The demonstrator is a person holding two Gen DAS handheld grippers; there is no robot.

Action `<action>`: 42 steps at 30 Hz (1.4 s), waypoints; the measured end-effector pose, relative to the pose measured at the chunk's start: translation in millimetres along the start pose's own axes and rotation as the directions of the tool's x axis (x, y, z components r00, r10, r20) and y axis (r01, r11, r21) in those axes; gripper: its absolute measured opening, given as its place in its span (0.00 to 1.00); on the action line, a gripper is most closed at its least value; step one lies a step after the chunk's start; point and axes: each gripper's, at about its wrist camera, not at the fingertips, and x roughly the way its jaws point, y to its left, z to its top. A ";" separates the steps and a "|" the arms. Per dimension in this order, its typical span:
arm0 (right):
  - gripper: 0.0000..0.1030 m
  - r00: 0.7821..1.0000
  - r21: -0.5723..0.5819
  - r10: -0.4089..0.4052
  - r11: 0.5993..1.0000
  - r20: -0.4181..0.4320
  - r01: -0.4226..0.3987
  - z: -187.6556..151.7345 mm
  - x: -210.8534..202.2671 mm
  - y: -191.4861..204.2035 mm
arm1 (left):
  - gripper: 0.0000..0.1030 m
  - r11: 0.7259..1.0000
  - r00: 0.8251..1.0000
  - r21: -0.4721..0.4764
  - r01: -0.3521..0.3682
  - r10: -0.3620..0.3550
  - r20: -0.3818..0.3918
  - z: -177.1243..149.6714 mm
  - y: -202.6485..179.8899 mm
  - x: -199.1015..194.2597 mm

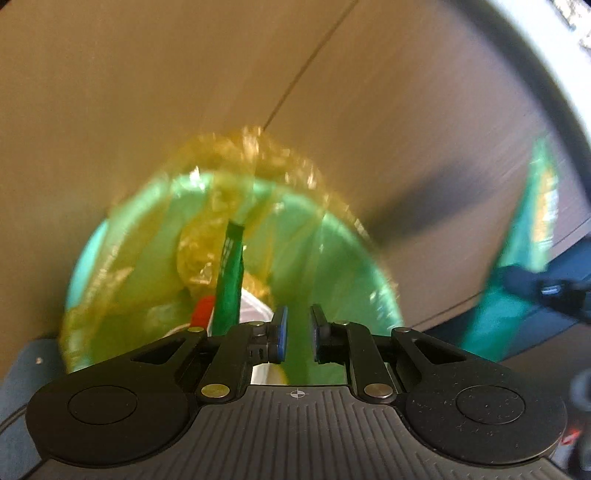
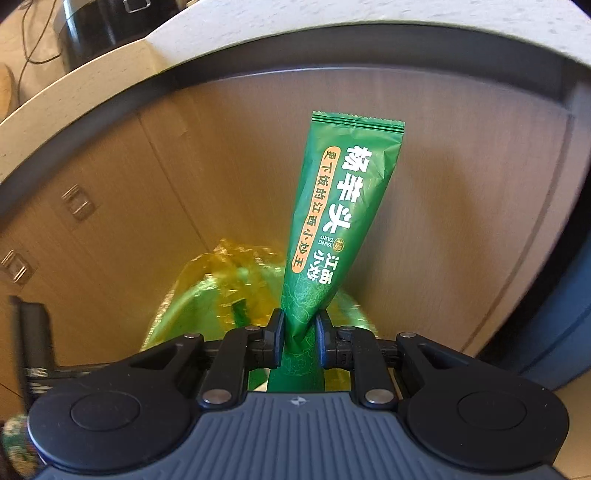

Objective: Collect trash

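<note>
My right gripper (image 2: 300, 334) is shut on a green snack wrapper (image 2: 343, 192) with white Chinese lettering, which stands upright from the jaws. Below and behind it is a green trash bin (image 2: 192, 314) lined with a yellow bag (image 2: 229, 258). In the blurred left wrist view my left gripper (image 1: 297, 328) is open and empty, just above the bin (image 1: 325, 258). Inside the bin lie a green wrapper (image 1: 229, 280), a red piece (image 1: 203, 308) and something white (image 1: 255, 306). The held wrapper and right gripper show at the right in the left wrist view (image 1: 532, 243).
Wooden cabinet doors (image 2: 221, 147) stand behind the bin, under a pale countertop (image 2: 332, 14). A dark appliance (image 2: 92, 26) with cables sits on the counter at the far left. A dark blue object (image 2: 554, 332) stands at the right.
</note>
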 end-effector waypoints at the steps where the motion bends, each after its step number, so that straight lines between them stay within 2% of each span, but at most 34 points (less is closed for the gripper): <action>1: 0.17 1.000 -0.010 0.020 1.000 -0.011 -0.020 1.8 5.5 4.6 | 0.15 1.000 1.000 0.003 0.008 -0.008 0.016 0.7 0.1 -8.6; 3: 0.17 0.998 -0.051 0.055 0.997 -0.038 -0.056 6.7 20.5 18.1 | 0.15 1.000 0.999 0.004 0.002 -0.002 0.037 1.6 1.2 -23.2; 6: 0.17 0.993 -0.115 0.061 0.991 -0.099 -0.072 12.3 47.2 40.4 | 0.15 0.999 0.997 -0.020 -0.040 0.041 0.068 2.5 7.2 -40.7; 9: 0.19 0.977 -0.123 0.070 0.988 -0.200 -0.096 16.8 78.1 54.8 | 0.15 0.997 0.993 -0.057 -0.058 0.063 0.096 3.4 15.4 -58.7; 13: 0.21 0.950 -0.062 0.099 0.990 -0.297 -0.123 16.4 99.3 54.7 | 0.15 0.995 0.989 -0.064 -0.078 0.085 0.118 1.5 22.4 -73.8; 22: 0.21 0.934 -0.034 0.065 0.996 -0.353 -0.082 10.6 101.0 48.2 | 0.15 0.993 0.989 -0.062 -0.098 0.104 0.108 0.3 21.0 -79.1; 25: 0.21 0.944 -0.064 0.029 0.997 -0.329 -0.053 9.9 96.3 49.9 | 0.15 0.994 0.985 -0.029 -0.108 0.111 0.132 0.9 11.4 -87.1; 27: 0.21 0.966 -0.101 0.010 0.994 -0.258 -0.037 9.9 88.4 51.1 | 0.15 0.995 0.978 0.008 -0.104 0.101 0.185 1.3 0.2 -102.4; 29: 0.21 0.989 -0.126 0.008 0.992 -0.150 -0.027 10.6 63.4 56.2 | 0.15 0.992 0.961 0.052 -0.113 0.096 0.260 1.9 -14.8 -126.8; 30: 0.25 0.996 -0.121 0.022 0.992 -0.089 -0.033 11.5 45.0 59.3 | 0.15 0.989 0.946 0.080 -0.122 0.091 0.312 2.1 -23.3 -143.0; 31: 0.38 0.998 -0.105 0.050 0.993 -0.026 -0.053 12.8 23.5 63.2 | 0.15 0.984 0.924 0.109 -0.138 0.088 0.373 1.4 -32.7 -161.4; 32: 0.50 0.995 -0.087 0.089 0.993 0.037 -0.086 13.6 1.0 68.0 | 0.15 0.978 0.895 0.132 -0.159 0.087 0.437 0.1 -41.1 -180.7; 33: 0.67 0.987 -0.073 0.126 0.990 0.102 -0.119 14.0 -20.9 73.7 | 0.15 0.972 0.863 0.145 -0.184 0.090 0.497 -1.4 -48.3 -198.3; 34: 0.78 0.973 -0.065 0.152 0.988 0.172 -0.142 13.8 -43.4 80.8 | 0.15 0.964 0.826 0.151 -0.217 0.099 0.554 -2.8 -55.1 -216.2; 36: 0.87 0.935 -0.076 0.176 0.984 0.307 -0.160 12.9 -85.7 97.8 | 0.15 0.940 0.742 0.160 -0.302 0.126 0.659 -7.2 -68.7 -249.2; 38: 0.96 0.901 -0.107 0.170 0.985 0.399 -0.138 13.1 -121.5 117.3 | 0.15 0.903 0.665 0.154 -0.401 0.171 0.727 -11.9 -81.7 -276.6; 40: 1.00 0.869 -0.132 0.140 0.987 0.474 -0.087 9.6 -149.9 135.5 | 0.15 0.871 0.613 0.147 -0.469 0.201 0.764 -18.0 -93.9 -296.9; 42: 1.00 0.836 -0.162 0.118 0.986 0.536 -0.035 0.2 -169.5 152.6 | 0.15 0.853 0.566 0.123 -0.507 0.222 0.794 -29.9 -102.2 -308.0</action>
